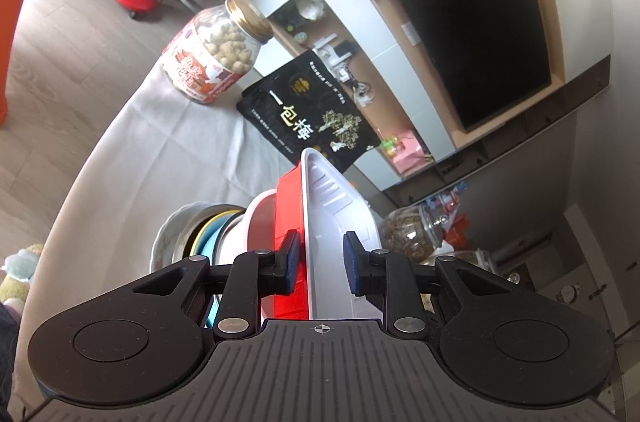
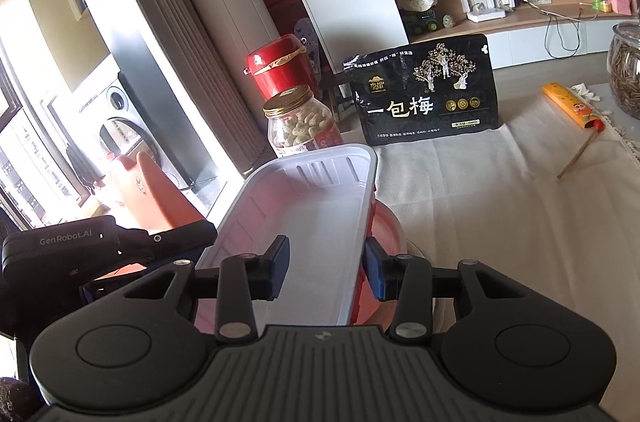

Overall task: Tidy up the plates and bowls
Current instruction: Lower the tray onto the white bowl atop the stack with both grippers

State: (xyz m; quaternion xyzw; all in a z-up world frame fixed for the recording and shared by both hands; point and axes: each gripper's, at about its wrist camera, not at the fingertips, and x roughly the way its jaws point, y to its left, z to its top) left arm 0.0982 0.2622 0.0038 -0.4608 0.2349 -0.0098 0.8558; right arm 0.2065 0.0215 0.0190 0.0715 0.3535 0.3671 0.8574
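Already the red-and-white rectangular plastic tray (image 1: pixel 320 222) is sitting atop the nested stack of bowls (image 1: pixel 208 234); left gripper (image 1: pixel 320 258) is straddling its rim unclamped, right gripper (image 2: pixel 325 270) likewise loose around it.

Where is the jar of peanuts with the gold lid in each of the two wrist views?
Left wrist view: the peanut jar is upper left, tilted, left of the black snack bag.
Right wrist view: the peanut jar is at centre, just behind the white tray.
Shared landmark: the black snack bag stands to the jar's right in both views.
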